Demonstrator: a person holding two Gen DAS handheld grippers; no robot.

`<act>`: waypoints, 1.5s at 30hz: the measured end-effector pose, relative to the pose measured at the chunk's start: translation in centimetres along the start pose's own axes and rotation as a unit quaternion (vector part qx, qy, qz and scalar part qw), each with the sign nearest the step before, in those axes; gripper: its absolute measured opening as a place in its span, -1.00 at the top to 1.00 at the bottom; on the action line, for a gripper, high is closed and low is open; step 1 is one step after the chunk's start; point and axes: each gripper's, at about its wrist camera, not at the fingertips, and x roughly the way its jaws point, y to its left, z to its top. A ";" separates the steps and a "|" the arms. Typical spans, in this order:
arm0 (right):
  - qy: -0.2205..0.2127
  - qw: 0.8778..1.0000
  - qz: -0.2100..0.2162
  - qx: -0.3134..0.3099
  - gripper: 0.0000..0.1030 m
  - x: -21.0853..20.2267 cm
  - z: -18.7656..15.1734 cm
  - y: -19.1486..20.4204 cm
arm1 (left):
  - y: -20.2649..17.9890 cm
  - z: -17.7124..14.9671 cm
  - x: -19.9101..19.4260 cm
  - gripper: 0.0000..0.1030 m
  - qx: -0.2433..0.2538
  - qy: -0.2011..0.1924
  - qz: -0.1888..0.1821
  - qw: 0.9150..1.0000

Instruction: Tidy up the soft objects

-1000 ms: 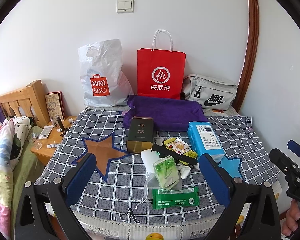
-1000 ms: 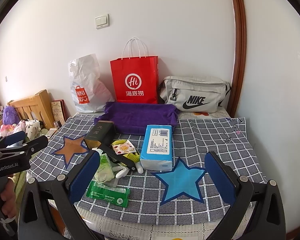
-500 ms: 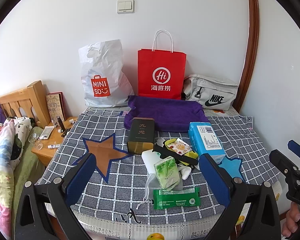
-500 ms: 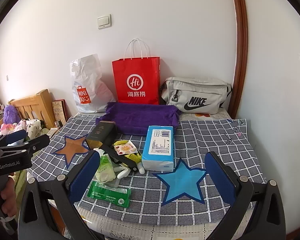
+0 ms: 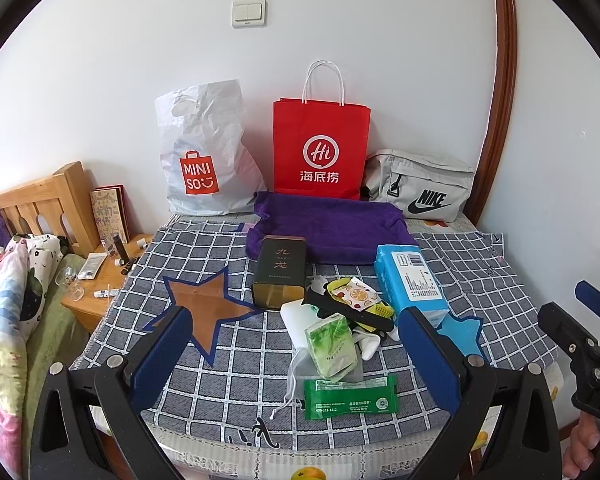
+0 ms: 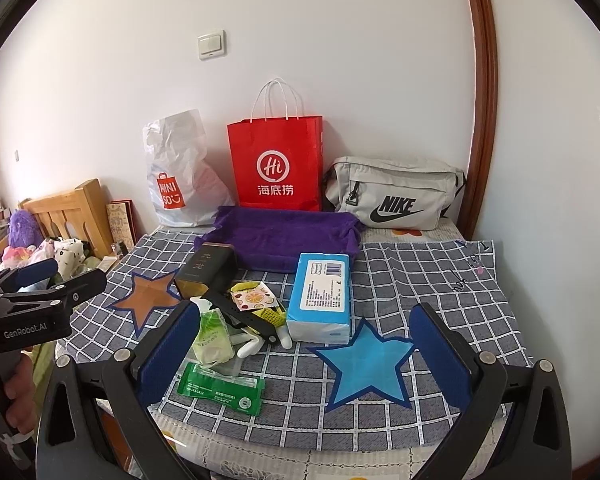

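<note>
A pile of small things lies mid-table: a blue tissue pack (image 5: 410, 280) (image 6: 322, 294), a light green tissue pack (image 5: 331, 345) (image 6: 212, 336), a green wipes packet (image 5: 350, 398) (image 6: 222, 388), a fruit-print packet (image 5: 354, 292) (image 6: 254, 296), a dark tin (image 5: 280, 270) (image 6: 208, 268). A folded purple towel (image 5: 328, 226) (image 6: 284, 236) lies behind. My left gripper (image 5: 300, 360) is open and empty, above the front edge facing the pile. My right gripper (image 6: 304, 354) is open and empty, over the blue star (image 6: 364, 364).
A checked cloth (image 6: 420, 280) covers the table, with a brown star (image 5: 204, 308) at the left. A Miniso bag (image 5: 204, 156), a red paper bag (image 5: 320, 152) and a grey Nike bag (image 5: 420, 186) stand against the wall. A wooden bed and nightstand (image 5: 100, 280) are at the left.
Both grippers have shifted only slightly; the views have drifted a little. Nothing on the table has moved.
</note>
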 end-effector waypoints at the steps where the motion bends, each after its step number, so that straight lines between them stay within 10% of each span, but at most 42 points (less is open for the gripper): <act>1: -0.002 1.000 0.004 -0.003 -1.00 -0.1 0.0 0.1 | -0.1 0.2 -0.1 -1.00 0.001 -0.001 -0.001 1.000; 17: 0.066 0.995 0.064 -0.049 -0.99 7.8 -4.7 2.6 | 3.9 -2.2 7.7 -0.97 -0.040 0.073 0.033 0.996; 31: 0.161 0.952 0.118 -0.231 -0.99 15.3 -13.2 7.6 | 5.6 -3.3 12.1 -0.97 -0.045 0.112 0.017 0.993; 42: 0.178 0.935 0.147 -0.268 -0.98 19.6 -12.7 9.5 | 6.8 -3.6 14.6 -0.97 -0.056 0.140 -0.002 0.989; 45: 0.192 0.933 0.189 -0.236 -0.44 19.2 -12.7 9.0 | 7.0 -3.7 14.8 -0.97 -0.055 0.142 -0.003 0.988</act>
